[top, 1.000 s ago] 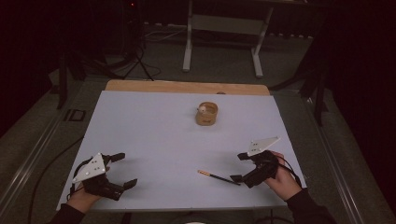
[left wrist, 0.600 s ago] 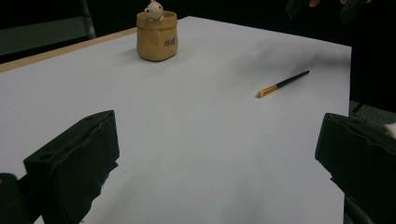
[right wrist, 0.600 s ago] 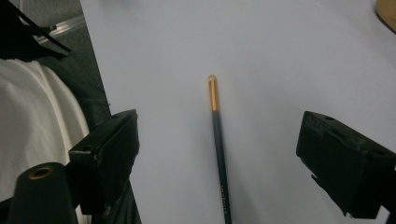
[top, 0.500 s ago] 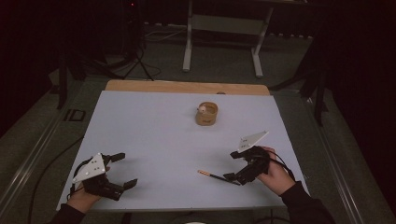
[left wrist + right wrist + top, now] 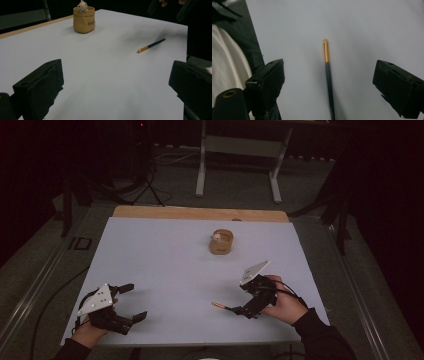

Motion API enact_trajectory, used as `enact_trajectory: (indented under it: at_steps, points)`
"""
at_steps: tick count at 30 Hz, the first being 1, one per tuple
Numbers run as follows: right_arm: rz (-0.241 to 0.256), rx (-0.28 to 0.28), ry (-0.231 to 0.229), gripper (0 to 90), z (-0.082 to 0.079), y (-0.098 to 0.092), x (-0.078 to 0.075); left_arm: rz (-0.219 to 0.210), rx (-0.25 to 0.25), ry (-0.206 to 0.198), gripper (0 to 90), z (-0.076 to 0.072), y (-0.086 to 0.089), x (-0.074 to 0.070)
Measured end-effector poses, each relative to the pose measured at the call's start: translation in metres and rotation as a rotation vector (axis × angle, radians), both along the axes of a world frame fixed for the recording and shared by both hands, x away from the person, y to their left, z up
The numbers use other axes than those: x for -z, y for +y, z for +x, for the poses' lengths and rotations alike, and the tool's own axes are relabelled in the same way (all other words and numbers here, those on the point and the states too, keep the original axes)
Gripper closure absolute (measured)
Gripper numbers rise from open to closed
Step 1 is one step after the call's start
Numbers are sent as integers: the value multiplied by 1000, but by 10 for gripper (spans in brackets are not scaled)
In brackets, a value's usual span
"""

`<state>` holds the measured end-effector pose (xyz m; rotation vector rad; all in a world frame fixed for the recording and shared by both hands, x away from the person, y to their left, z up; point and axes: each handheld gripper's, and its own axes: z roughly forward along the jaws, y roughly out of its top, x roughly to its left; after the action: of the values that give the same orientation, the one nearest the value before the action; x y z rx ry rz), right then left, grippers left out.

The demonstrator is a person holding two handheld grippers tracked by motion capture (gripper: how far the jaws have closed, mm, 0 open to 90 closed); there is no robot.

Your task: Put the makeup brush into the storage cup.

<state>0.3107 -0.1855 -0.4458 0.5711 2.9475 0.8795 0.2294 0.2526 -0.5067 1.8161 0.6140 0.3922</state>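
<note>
Pencil (image 5: 328, 82) is the thing in hand: a thin stick with a dark, nearly black shaft and an orange-gold end section, lying flat on the pale table (image 5: 165, 265). In the right gripper view it runs straight up the middle between the two black jaws, gold end pointing away, and neither jaw touches it. The right gripper (image 5: 243, 310) is spread wide, released, hovering just over the dark end of the pencil near the front right part of the table. From the high view the pencil is a tiny sliver, its gold tip pointing toward the table's middle, while its dark end merges with the gripper and cannot be separated from it there. The lower end of the shaft is cut off by the bottom edge of the right gripper view; faint lettering on the shaft is too small to read.

The left gripper (image 5: 131, 302) rests at the front left corner, well apart from the pencil, its jaws also wide open and holding nothing. Farther back, near the table's centre, stands a small tan pot (image 5: 84, 19) with a little white figure (image 5: 82, 5) peeking over its rim; the printed mark on its side is illegible.
</note>
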Motion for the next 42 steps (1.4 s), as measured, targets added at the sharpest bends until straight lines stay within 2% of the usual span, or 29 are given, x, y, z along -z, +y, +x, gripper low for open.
enact_trajectory:
  at_steps: [3, 4, 10, 14, 16, 17, 19, 23, 28, 30, 38, 42]
  points:
    - [-23, -12, -3, 106, 0, 4, 1, -1, -1, -1, 5, 0, 0, 0]
    - [-49, -29, 16, 109, 1, 9, 3, 2, 1, 0, 5, 0, 0, 0]
    - [-102, -58, 33, 136, 3, 21, 8, -9, -3, 0, 5, 0, 0, -1]
    - [-144, -84, 23, 166, 4, 29, 12, -8, -3, -1, 5, 0, 0, 0]
    - [-170, -97, 14, 217, 4, 33, 14, -4, -2, -2, 5, 0, 0, 0]
    - [-170, -97, 14, 217, 4, 33, 14, -4, -2, -2, 5, 0, 0, 0]
    - [-202, -106, 14, 243, 5, 38, 17, -8, -1, -2, 5, 0, 0, -1]
    - [-220, -104, 17, 326, 6, 44, 21, -14, -5, -2, 5, 0, 1, -1]
    - [-241, -99, 26, 383, 9, 49, 24, -8, 1, -1, 5, 0, 0, 0]
    - [-254, -100, 36, 440, 10, 50, 25, -8, 1, 0, 5, 0, 0, 0]
    - [-309, -110, 25, 543, 11, 60, 31, -8, 3, 1, 5, 0, 0, 0]
    - [-329, -118, 43, 584, 12, 64, 34, -3, 6, 5, 5, 0, 0, 0]
